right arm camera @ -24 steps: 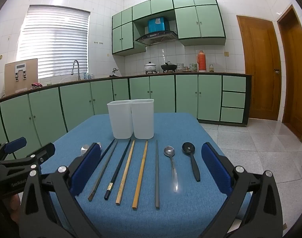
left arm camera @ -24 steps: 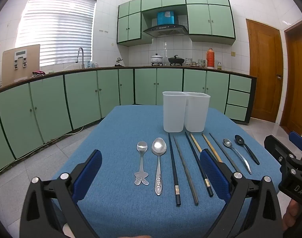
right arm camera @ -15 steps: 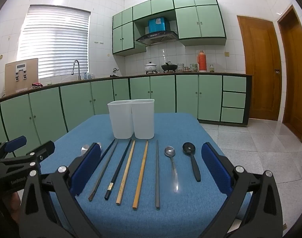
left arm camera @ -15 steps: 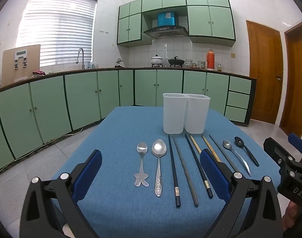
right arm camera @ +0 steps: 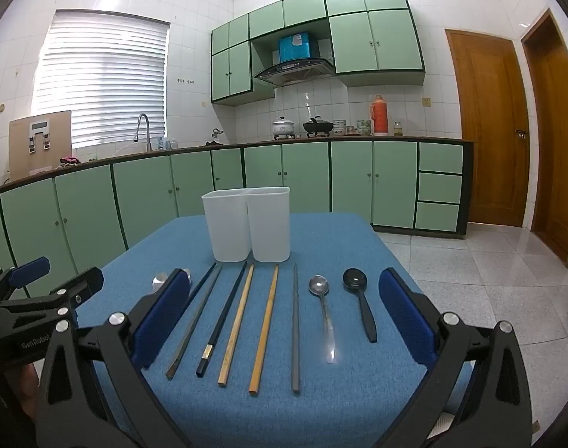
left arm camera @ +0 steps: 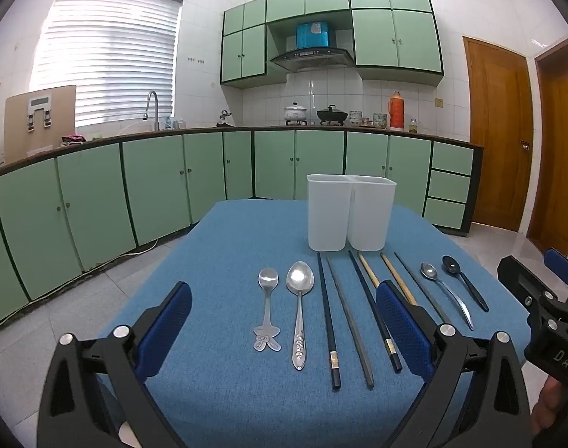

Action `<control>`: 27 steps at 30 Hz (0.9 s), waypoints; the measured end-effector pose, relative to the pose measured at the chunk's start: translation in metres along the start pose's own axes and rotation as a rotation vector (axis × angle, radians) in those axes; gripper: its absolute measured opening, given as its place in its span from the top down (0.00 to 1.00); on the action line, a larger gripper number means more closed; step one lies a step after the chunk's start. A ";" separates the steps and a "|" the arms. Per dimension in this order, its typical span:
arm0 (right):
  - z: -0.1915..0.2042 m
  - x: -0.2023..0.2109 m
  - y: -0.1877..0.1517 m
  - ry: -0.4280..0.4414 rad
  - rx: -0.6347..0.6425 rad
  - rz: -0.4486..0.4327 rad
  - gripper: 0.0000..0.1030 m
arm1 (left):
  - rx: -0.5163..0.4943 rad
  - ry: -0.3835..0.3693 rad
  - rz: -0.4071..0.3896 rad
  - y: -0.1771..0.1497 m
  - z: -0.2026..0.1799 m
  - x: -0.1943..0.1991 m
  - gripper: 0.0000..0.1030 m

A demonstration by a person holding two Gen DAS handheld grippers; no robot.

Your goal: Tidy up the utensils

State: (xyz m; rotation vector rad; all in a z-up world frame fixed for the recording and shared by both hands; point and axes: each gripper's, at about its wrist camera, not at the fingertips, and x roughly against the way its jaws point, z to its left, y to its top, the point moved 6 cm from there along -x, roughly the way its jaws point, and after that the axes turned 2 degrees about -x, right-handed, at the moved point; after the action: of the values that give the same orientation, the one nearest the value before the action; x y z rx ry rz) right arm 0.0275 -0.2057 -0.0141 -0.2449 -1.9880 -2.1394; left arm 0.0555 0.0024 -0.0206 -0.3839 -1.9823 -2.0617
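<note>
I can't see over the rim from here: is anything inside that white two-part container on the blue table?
The white container has translucent walls with no dark shapes showing through, and nothing sticks out above its rim. Its floor is hidden, though. All spoons and chopsticks lie in front of it on the blue table.

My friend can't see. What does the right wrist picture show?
The open right gripper hovers over a blue table where chopsticks, a silver spoon and a black spoon lie in a row. Behind them stands a white two-part holder, with a green kitchen beyond. The left gripper shows at the left edge.
</note>
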 end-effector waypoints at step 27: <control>0.002 0.001 0.001 0.001 -0.001 0.002 0.05 | -0.003 0.001 0.000 0.000 0.000 0.001 0.06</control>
State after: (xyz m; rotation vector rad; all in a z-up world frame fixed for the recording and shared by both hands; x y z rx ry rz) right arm 0.0266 -0.2042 -0.0130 -0.2451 -1.9859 -2.1385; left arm 0.0548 0.0021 -0.0207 -0.3838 -1.9792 -2.0641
